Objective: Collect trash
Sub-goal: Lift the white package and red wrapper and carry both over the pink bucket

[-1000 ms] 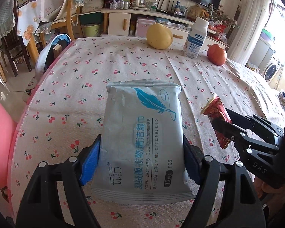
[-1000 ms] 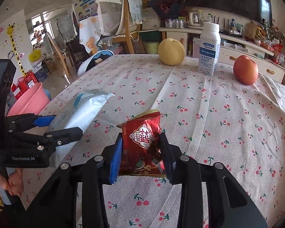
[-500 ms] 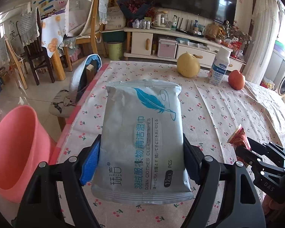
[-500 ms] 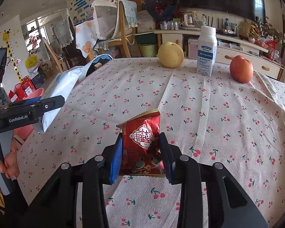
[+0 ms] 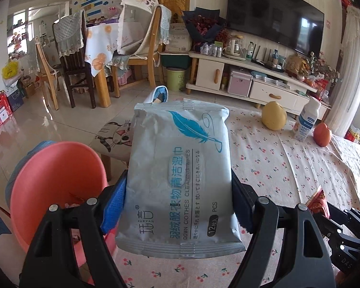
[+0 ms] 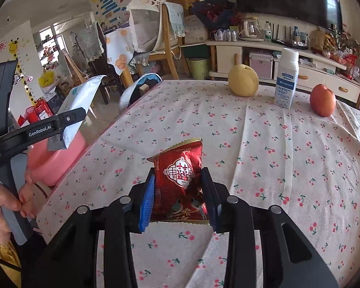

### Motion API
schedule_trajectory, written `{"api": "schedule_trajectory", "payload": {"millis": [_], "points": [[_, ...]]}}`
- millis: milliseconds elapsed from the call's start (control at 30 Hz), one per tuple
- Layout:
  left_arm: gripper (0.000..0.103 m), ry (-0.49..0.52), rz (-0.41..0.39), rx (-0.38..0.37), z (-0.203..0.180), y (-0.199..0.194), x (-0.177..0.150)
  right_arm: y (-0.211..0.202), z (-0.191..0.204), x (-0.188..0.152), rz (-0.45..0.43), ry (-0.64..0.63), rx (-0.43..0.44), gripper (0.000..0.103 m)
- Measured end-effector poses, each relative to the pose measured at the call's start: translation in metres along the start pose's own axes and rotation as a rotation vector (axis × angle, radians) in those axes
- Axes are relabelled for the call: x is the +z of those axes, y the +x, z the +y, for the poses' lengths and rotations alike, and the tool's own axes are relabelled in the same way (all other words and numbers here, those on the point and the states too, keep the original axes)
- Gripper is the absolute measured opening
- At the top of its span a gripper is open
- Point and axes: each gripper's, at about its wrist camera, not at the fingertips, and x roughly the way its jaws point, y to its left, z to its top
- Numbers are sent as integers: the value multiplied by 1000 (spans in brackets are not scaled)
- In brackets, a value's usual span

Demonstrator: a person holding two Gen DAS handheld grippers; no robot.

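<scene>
Pale blue wipes pack [image 5: 180,175], red wrapper [image 6: 180,182], pink basin [image 5: 55,187].

Bright, soft daylight fills both fisheye views, strongest from the far right. The glossy floor [image 5: 48,124] at left mirrors pale glare. Straight lines bow near the dark, vignetted corners. Focus is sharp throughout; shadows on the tabletop [image 6: 276,168] are faint.

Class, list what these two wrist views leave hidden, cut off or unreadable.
- Left wrist view: most of the pink basin's inside, hidden by the left gripper and its wipes pack.
- Left wrist view: the red snack packet, mostly covered by gripper parts.
- Right wrist view: small print on the white bottle, too small.
</scene>
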Motion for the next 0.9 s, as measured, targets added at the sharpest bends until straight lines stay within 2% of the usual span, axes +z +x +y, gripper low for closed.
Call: {"api": "schedule_trajectory", "payload": {"millis": [533,900], "points": [[77,-219,-43,111,105,-10,16,37,115,46,-9,-132,111,38],[77,-335,-11,185,158,-3,15,69,189,72,-6,-228,185,38]]}}
